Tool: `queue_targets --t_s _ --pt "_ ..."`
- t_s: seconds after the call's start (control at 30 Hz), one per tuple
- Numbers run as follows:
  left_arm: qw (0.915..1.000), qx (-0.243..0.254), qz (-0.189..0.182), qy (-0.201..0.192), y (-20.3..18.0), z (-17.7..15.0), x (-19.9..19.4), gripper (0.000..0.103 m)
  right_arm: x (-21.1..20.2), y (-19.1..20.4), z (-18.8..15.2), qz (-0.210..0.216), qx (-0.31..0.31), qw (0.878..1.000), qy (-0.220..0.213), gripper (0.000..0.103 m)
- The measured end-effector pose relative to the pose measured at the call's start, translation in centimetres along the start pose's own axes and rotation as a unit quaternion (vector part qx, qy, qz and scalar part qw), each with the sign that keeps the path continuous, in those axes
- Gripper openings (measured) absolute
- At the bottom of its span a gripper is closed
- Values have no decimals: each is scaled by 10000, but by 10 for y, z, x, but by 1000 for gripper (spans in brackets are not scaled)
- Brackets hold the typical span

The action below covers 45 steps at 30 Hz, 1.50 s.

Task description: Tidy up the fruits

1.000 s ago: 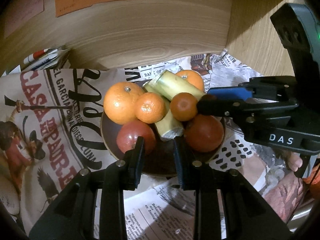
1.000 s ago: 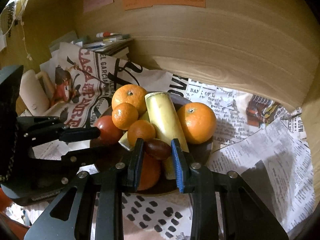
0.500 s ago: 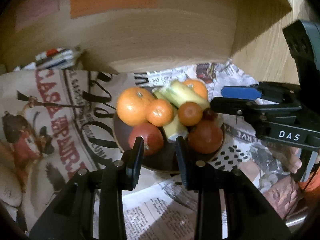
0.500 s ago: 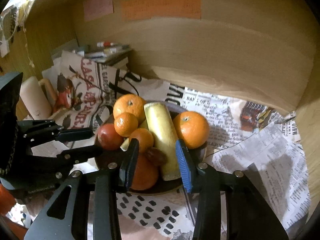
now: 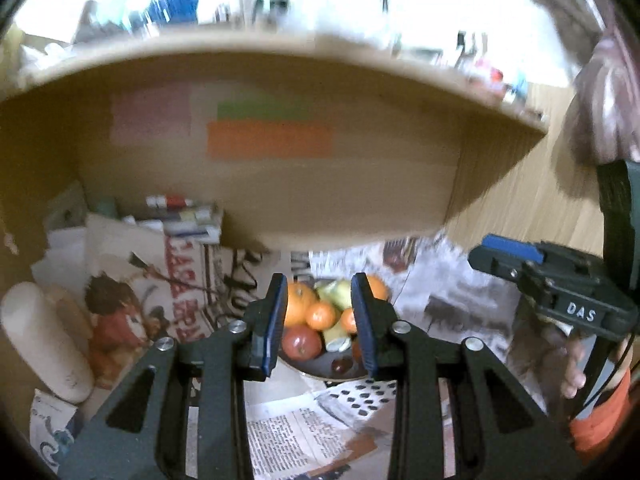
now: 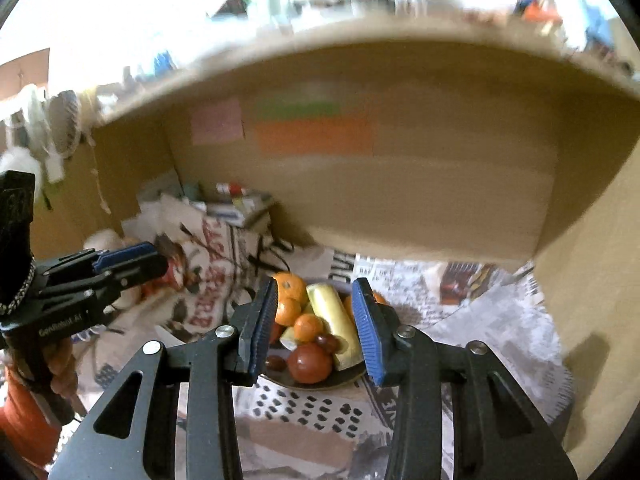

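Item: dark bowl (image 6: 320,384) on newspaper (image 6: 460,320), holding oranges (image 6: 289,286), tomato (image 6: 310,362), pale stalk (image 6: 332,316), small dark fruits (image 6: 328,342).
We hold left gripper (image 5: 320,322) and right gripper (image 6: 316,326) agape, nothing held, both well apart from bowl.
Bowl lies dead ahead between each pair of jaws.
Stalk long axis runs roughly along right fingers.
Nearer gripper: we cannot tell.

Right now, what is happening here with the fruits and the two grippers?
A person holds two grippers above a dark bowl piled with oranges, tomatoes and pale yellow-green stalks, on a table covered in newspaper. Both the left gripper and the right gripper are open and empty, raised clear of the bowl. Nothing is being held; all the fruit visible lies in the bowl.
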State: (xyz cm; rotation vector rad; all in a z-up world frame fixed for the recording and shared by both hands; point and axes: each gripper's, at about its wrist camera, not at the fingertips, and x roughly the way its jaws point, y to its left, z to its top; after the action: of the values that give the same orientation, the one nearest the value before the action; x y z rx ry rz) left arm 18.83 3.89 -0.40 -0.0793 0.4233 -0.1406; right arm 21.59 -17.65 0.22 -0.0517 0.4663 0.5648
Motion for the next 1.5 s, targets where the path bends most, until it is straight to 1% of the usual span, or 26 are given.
queue_targets --t_s 0.1,0.2,0.27,0.3,0.33,0.4,0.47,0.5,0.53,0.57,0.63,0.67,0.73,0.77,0.8,0.9,1.17,1.23,1.5 --pt "9995 13 90 -305 -10 3 -27 33 -29 10 1 -87 -59 9995 -296 44" --pt "9979 101 216 -602 -25 3 -59 33 -57 22 0 -148 -123 9980 -606 46" --pt "9966 192 300 -745 -33 1 -75 37 -73 29 -2 -151 -133 9967 -784 47" --pt "9954 247 357 -856 -38 0 -85 43 -80 32 -3 -152 -134 9961 -862 49" --pt "9942 292 414 -953 -42 -2 -94 52 -85 34 -4 -151 -131 9954 -935 55" --pt "9918 351 491 -1129 -49 -6 -109 62 -96 39 -6 -173 -108 9939 -1088 61" --pt "9910 381 520 -1172 -53 -9 -119 65 -104 44 -9 -201 -109 9928 -1177 68" --pt "9910 386 517 -1176 -55 -10 -123 68 -107 45 -11 -210 -106 9924 -1206 73" --pt "9910 381 511 -1179 -57 -12 -127 72 -111 47 -12 -230 -104 9920 -1240 78" --pt "9908 378 521 -1194 -57 -13 -130 75 -114 48 -13 -259 -103 9915 -1270 81" --pt "9894 384 600 -1264 -59 -16 -135 84 -119 50 -15 -307 -114 9906 -1330 88" --pt "9885 384 650 -1313 -59 -18 -137 86 -121 51 -15 -327 -134 9902 -1348 90" --pt "9881 357 655 -1344 -60 -19 -141 91 -125 52 -17 -401 -154 9892 -1401 99" --pt "9883 339 645 -1339 -59 -19 -142 92 -127 53 -18 -438 -159 9886 -1430 102" --pt "9882 327 652 -1344 -59 -20 -143 93 -128 53 -19 -469 -163 9881 -1453 103" --pt "9875 325 703 -1374 -60 -22 -146 96 -129 54 -20 -513 -181 9878 -1459 103" --pt "9861 348 741 -1443 -63 -22 -150 98 -130 55 -22 -504 -184 9878 -1462 103" --pt "9856 349 762 -1466 -63 -22 -150 101 -130 55 -22 -506 -181 9877 -1466 103" --pt "9853 361 775 -1481 -63 -22 -151 101 -134 55 -22 -522 -171 9872 -1498 103"
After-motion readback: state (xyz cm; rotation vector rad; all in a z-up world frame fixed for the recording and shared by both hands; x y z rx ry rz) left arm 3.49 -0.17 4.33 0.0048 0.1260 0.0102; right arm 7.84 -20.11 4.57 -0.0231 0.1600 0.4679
